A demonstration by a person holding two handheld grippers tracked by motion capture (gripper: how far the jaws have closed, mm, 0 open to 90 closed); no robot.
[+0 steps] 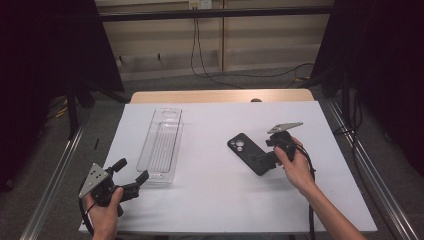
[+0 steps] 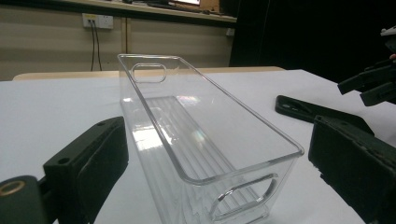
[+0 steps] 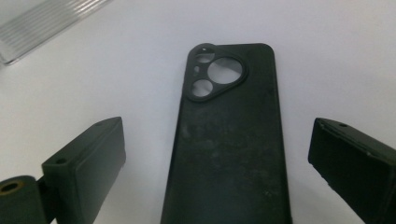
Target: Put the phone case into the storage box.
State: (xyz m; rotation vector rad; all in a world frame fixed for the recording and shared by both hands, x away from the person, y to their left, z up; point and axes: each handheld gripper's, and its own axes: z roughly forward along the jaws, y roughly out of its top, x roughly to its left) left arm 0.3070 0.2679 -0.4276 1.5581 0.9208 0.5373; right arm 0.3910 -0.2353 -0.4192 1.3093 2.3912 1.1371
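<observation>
I held my right gripper (image 1: pixel 260 161) spread wide around the flat black rubber phone case (image 3: pixel 229 140), untouched. At nine o'clock, my left gripper (image 1: pixel 131 170) gaped before the clear rectangular plastic bin (image 2: pixel 205 135) on the white counter (image 1: pixel 215 195).

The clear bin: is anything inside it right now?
Nothing lies inside the clear bin; its ribbed floor shows bare through the open top. The phone case lies apart on the white table, between the open jaws of the right gripper.
</observation>
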